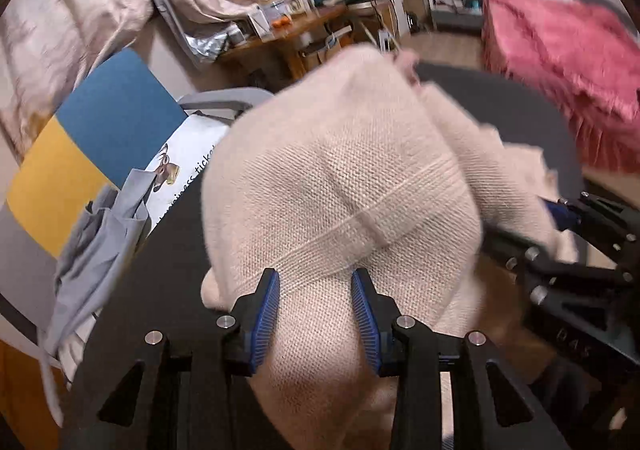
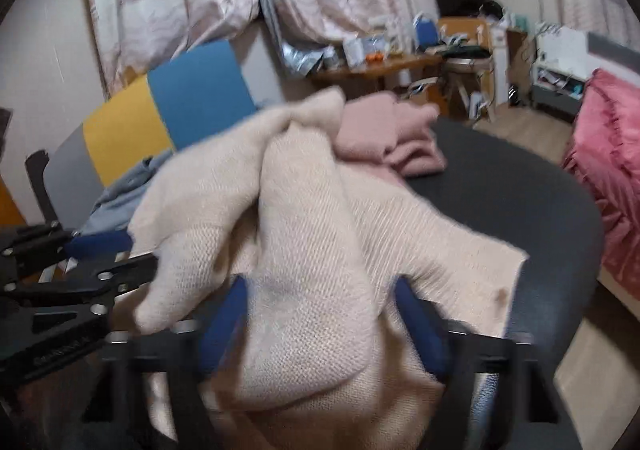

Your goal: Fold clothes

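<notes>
The cream, coarse-knit sweater lay bunched lengthwise away from both cameras, gripped by left gripper and right gripper, each part-open around its folds.

Bare dark table lies free right of the cream sweater; pink knit blocks behind.

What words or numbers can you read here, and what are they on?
"ticke": end of a slanted black line on the white bag; the word before it is half hidden, the last letters cut off.
"045": faint, on the right gripper body, not certain.
Raised lettering on the left gripper body: too blurred to read.
Desk clutter labels: too small to read.
</notes>
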The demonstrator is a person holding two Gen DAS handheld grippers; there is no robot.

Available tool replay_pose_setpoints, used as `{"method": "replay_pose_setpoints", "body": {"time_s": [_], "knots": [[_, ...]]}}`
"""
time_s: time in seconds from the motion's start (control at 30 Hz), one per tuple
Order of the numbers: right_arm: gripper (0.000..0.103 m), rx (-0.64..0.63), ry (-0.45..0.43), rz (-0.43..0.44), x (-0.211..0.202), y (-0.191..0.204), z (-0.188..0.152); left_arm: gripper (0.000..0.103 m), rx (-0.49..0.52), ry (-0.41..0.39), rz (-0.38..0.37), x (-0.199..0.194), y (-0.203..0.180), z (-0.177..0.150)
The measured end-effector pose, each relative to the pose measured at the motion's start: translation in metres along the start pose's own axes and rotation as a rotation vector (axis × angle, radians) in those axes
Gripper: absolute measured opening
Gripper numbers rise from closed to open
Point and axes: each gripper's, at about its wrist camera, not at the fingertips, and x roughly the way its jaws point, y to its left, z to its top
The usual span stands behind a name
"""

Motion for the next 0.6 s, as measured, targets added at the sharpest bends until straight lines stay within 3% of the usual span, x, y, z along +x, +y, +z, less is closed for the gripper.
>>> {"method": "replay_pose_setpoints", "body": {"time_s": [0.07,0.13,0.3,0.43,0.5,0.6], "knots": [[0.032,-0.01,0.033,0.001,0.012,-0.001,-0.003,0.047,-0.01,0.026,0.009,0.014,0.0,-0.001],[0.032,-0.006,0.04,0.001,0.019,-0.001,-0.007,0.052,-0.083,0.022,-0.025,0.016,0.006,-0.002],[0.033,-0.056,0.01,-0.03,0.019,0.001,-0.021,0.051,-0.234,-0.035,-0.213,-0.014,0.022,-0.015],[0.034,-0.044,-0.006,-0.025,0.023,-0.002,-0.023,0.051,-0.188,-0.097,-0.296,-0.036,0.006,-0.011],[0.035,-0.054,-0.004,-0.027,0.023,0.003,-0.022,0.051,-0.143,-0.133,-0.283,-0.042,-0.006,-0.002],[0.035,-0.043,0.003,-0.01,0.021,0.002,-0.023,0.052,-0.063,-0.105,-0.159,-0.029,-0.025,0.017]]}}
